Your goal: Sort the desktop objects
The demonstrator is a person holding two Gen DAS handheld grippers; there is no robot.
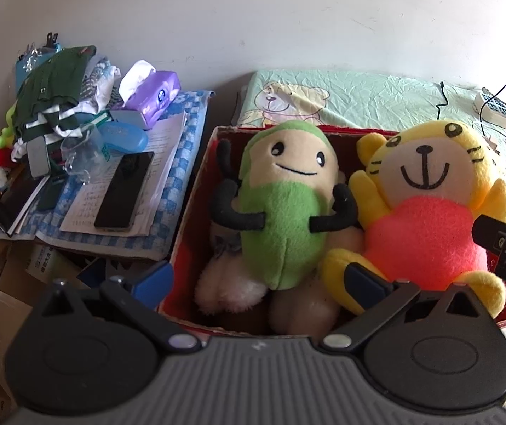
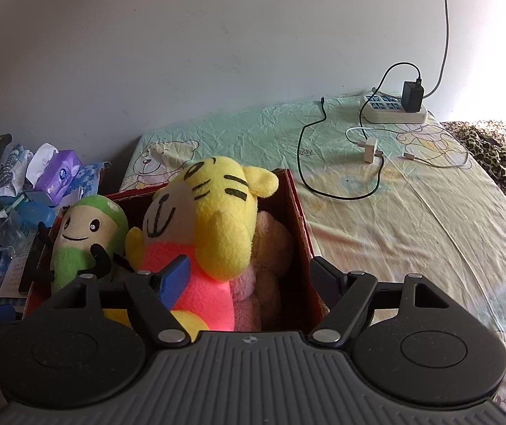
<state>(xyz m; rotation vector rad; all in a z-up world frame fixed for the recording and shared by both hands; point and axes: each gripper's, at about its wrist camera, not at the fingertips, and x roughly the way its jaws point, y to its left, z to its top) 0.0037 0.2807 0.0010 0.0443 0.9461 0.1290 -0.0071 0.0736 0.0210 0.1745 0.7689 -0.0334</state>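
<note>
Bedsheet (image 2: 412, 212) | phone (image 1: 124, 190) only left view | power strip (image 2: 392, 109) | both jaws spread, empty

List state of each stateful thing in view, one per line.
left gripper: open, empty
right gripper: open, empty
red box: no lid on, holding plush toys
green plush: in box, face up
yellow tiger plush: in box, beside green plush
phone: screen dark, on papers
tissue pack: open, tissue sticking out
black adapter: plugged into power strip

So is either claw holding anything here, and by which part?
Nothing is held. The left claw is open over the red box near the green plush; the right claw is open around the box's right wall, beside the yellow tiger plush.
</note>
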